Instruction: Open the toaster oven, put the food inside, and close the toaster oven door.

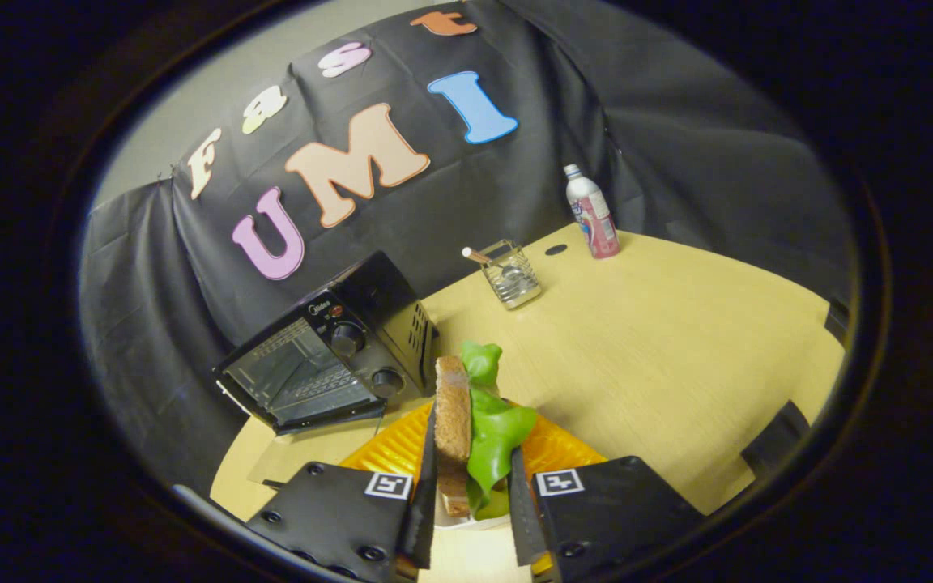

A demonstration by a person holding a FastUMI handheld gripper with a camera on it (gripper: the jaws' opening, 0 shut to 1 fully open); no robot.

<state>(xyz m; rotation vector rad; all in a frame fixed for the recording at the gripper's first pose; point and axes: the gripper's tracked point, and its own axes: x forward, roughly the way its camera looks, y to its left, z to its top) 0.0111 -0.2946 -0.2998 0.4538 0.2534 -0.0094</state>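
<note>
Sandwich (470, 421) clamped upright between gripper (470, 494) fingers.

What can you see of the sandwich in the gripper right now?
The sandwich of brown bread and green lettuce stands on edge between the gripper fingers, both pressing its sides. The bread slice faces the black toaster oven, whose door hangs open; lettuce bulges out the other side. It is above the orange ridged plate.

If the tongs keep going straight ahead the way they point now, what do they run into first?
Probably nothing soon: the tongs, shut on the sandwich, point over bare table. The toaster oven, door open, sits off to one side. Depth is uncertain.
</note>
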